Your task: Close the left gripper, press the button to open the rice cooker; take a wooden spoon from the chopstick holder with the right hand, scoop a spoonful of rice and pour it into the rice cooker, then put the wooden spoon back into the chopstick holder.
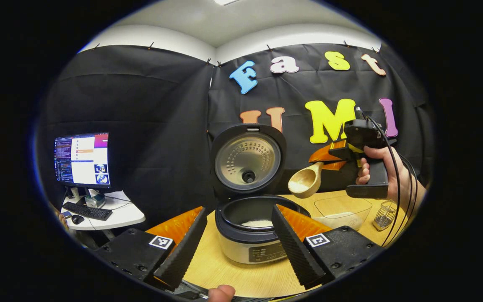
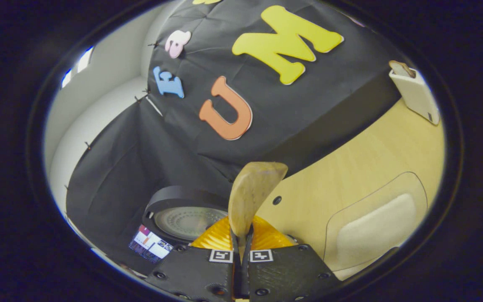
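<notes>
Two fingers of the right gripper (image 2: 241, 247) pinch the light, stiff spoon (image 1: 306, 181) by its handle above the tabletop's (image 1: 241, 272) middle, left gripper (image 1: 233, 241) wide before the open cooker (image 1: 252, 241).

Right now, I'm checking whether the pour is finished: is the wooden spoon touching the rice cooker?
Apart. In the left gripper view the wooden spoon, held by the right gripper, hangs above and beside the rice cooker, with black cloth visible between them.

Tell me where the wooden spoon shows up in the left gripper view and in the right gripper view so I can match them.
Left gripper view: the wooden spoon is right of centre, held up in the air beside the open rice cooker lid.
Right gripper view: the wooden spoon stands at lower centre, its handle pinched between the right gripper jaws.
Shared landmark: the rice cooker lid, left of the spoon in both.
</notes>
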A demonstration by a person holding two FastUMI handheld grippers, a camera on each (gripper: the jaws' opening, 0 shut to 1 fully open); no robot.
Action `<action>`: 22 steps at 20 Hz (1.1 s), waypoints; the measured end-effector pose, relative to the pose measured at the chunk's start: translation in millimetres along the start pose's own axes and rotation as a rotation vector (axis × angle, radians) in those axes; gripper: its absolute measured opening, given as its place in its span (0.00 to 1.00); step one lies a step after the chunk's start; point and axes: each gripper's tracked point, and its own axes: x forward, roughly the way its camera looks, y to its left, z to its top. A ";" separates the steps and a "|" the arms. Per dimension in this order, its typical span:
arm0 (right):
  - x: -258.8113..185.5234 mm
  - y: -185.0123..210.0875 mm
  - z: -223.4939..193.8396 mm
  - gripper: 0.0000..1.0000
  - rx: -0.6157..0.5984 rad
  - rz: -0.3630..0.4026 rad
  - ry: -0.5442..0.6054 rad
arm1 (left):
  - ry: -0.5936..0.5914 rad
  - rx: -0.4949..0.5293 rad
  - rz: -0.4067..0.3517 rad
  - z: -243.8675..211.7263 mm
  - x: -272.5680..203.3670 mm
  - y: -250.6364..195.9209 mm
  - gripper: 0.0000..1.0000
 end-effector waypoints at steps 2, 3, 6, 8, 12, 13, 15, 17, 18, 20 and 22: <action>7.1 13.5 -10.1 0.00 -0.063 -0.001 0.011 | -0.007 -0.007 -0.010 1.6 -0.3 -1.0 0.99; 9.1 20.4 -13.9 0.00 -0.089 0.005 0.014 | -0.005 -0.009 -0.013 1.0 -0.3 -0.6 0.98; 18.6 35.7 -23.6 0.00 -0.152 0.007 0.020 | 0.002 -0.005 -0.009 -0.8 -2.3 4.4 0.99; 24.5 45.1 -30.3 0.00 -0.203 0.006 0.024 | 0.002 -0.001 -0.003 -1.3 -3.3 7.6 0.99; 38.0 55.5 -46.9 0.00 -0.346 -0.005 0.037 | -0.001 0.008 0.006 -0.7 -4.6 12.3 0.99; 41.4 58.9 -51.7 0.00 -0.388 -0.003 0.044 | 0.000 0.008 0.005 -0.6 -5.4 12.1 0.99; 48.4 65.3 -62.4 0.00 -0.464 0.012 0.067 | -0.001 0.008 0.005 -0.9 -5.7 13.4 0.99; 54.0 62.9 -68.3 0.01 -0.542 0.000 0.077 | 0.001 0.009 0.005 -1.0 -5.8 15.3 0.99; 56.2 60.5 -69.0 0.00 -0.590 -0.010 0.076 | 0.000 0.008 0.007 -0.6 -5.6 15.9 0.99; 58.4 60.3 -72.7 0.00 -0.680 -0.027 0.067 | 0.003 -0.009 0.007 -3.4 -3.0 17.7 0.99; 60.8 60.1 -76.9 0.00 -0.745 -0.035 0.060 | 0.015 -0.022 0.007 -6.7 -3.8 17.0 0.99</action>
